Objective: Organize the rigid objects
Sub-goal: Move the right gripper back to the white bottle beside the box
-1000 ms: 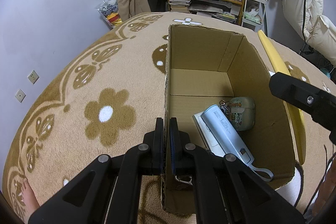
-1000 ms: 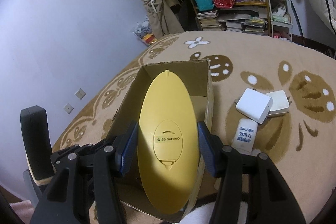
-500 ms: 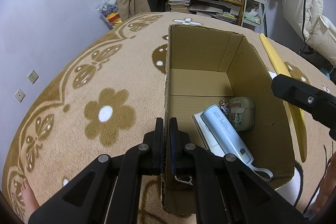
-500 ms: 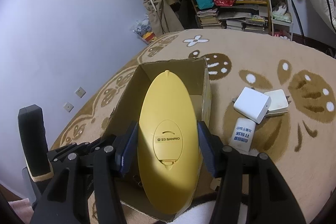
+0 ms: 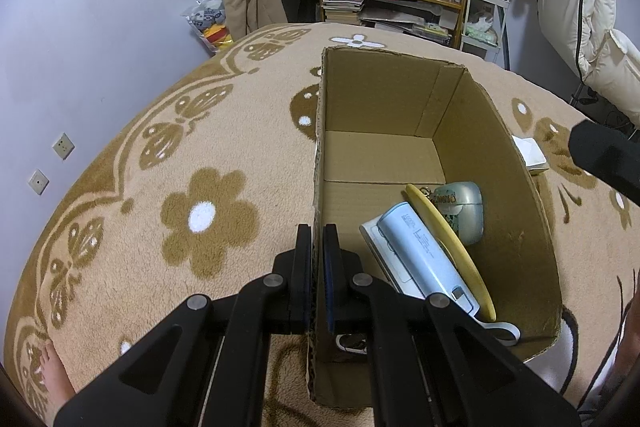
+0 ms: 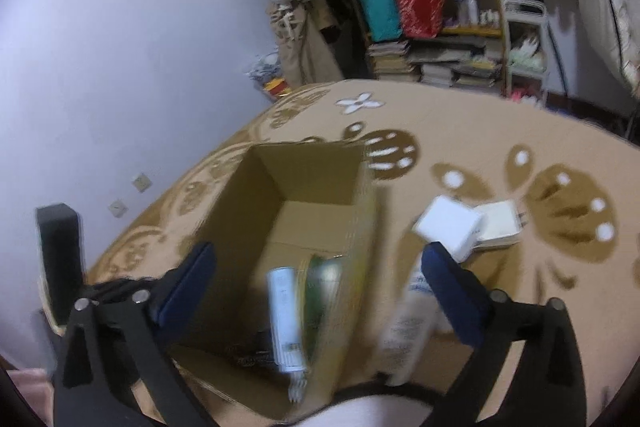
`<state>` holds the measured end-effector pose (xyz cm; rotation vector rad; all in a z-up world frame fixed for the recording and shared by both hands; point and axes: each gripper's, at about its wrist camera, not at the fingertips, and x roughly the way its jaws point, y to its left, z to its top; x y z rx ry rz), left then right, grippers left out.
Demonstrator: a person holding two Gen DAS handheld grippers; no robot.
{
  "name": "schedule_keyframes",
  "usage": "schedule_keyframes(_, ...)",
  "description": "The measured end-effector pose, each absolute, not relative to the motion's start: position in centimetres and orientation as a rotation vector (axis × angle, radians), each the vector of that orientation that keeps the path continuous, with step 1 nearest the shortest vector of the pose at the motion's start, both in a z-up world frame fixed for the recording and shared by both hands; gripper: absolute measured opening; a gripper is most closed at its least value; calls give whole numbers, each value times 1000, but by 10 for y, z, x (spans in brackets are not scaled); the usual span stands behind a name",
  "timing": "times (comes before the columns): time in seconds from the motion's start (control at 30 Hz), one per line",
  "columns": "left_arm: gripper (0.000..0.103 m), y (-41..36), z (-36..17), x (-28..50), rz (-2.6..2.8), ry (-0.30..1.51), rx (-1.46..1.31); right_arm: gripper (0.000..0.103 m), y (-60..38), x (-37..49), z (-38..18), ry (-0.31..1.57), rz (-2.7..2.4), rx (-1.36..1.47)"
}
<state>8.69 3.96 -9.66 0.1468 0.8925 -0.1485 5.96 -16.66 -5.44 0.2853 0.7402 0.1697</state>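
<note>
The left gripper (image 5: 317,259) is clamped narrow on the left wall of the cardboard box (image 5: 516,203), one finger outside and one inside, which most likely steadies the box and keeps it upright on the flowered rug (image 5: 208,219) while things go in. The right gripper (image 6: 316,275) hangs over the box's near end with its jaws opening wide and nothing between the pads; this view is smeared by motion, so fine detail inside is hard to read. In the left wrist view a flat yellow oval piece (image 5: 452,247) lies inside the box, tilted on edge between a pale blue cylinder (image 5: 428,259) and a green rounded case (image 5: 464,211), with a white flat item (image 5: 376,243) partly under the cylinder. That lie suggests the yellow piece has been let go and has settled against its neighbours. Outside the box, on the rug to its right, two white chargers (image 6: 448,227) and a white tube (image 6: 408,323) remain, so the sorting looks unfinished; the tube, just beside the box wall, seems the nearest candidate for the open right jaws.
</note>
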Motion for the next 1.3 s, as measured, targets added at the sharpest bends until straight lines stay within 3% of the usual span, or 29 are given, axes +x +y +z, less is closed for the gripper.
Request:
schedule_keyframes(0.77,5,38,-93,87,-135,887,164,102,-222,71,-144,956,-58,304)
schedule_keyframes(0.87,5,38,-93,87,-136,887,162,87,-216,77,-152,982,-41,305)
schedule_keyframes(0.93,5,38,-93,87,-135,887,165,70,-211,81,-160,1009,-37,295)
schedule_keyframes(1.1,5,37,-93,87,-133,888,165,48,-203,89,-171,1046,-15,332)
schedule_keyframes(1.3,5,36,-94,87,-127,894,172,53,-171,94,-178,1062,-69,103)
